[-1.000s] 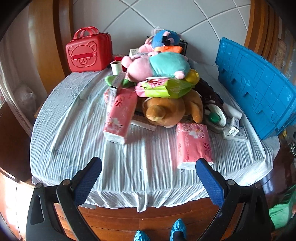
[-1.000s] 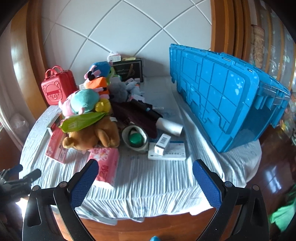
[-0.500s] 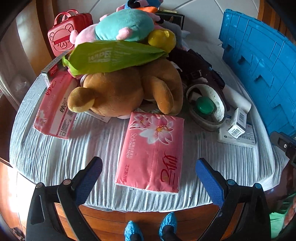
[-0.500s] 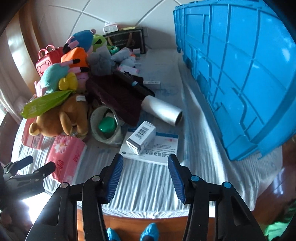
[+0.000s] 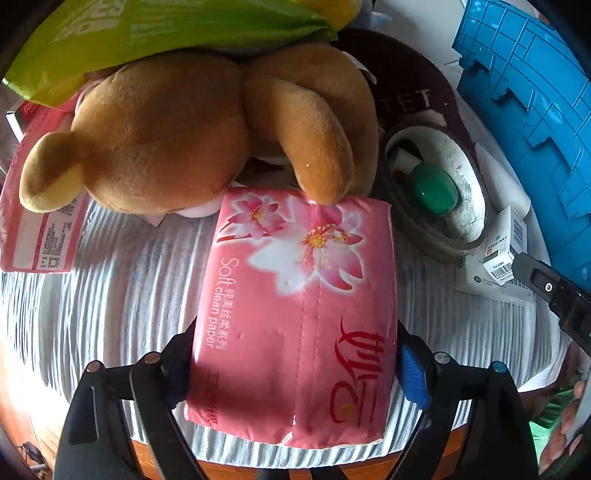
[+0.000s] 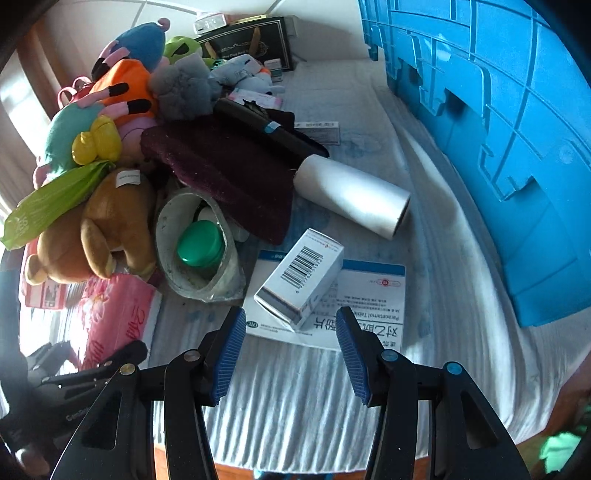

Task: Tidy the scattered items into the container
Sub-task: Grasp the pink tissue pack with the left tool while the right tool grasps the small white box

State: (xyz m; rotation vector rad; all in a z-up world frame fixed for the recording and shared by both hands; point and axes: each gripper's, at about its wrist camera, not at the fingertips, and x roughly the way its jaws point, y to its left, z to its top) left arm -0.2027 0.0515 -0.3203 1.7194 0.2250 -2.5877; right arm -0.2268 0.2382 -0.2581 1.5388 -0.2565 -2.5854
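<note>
A pink tissue pack [image 5: 295,314] lies on the white cloth, and my left gripper [image 5: 295,369] is shut on its near end, one finger on each side. The pack also shows in the right wrist view [image 6: 114,314]. My right gripper [image 6: 291,354] is open, its tips just short of a small white barcode box [image 6: 301,277] that lies on a flat white-and-blue medicine box [image 6: 354,306]. The big blue container [image 6: 498,129] stands at the right.
A brown plush bear [image 5: 192,129] touches the pack's far edge, under a green packet [image 5: 147,33]. A pale bowl with a green lid [image 6: 199,243], a white roll [image 6: 351,195], dark cloth [image 6: 229,166] and more plush toys [image 6: 122,85] lie behind.
My left gripper moved forward and closed on the pink tissue pack. My right gripper moved in toward the small barcode box and narrowed its jaws.
</note>
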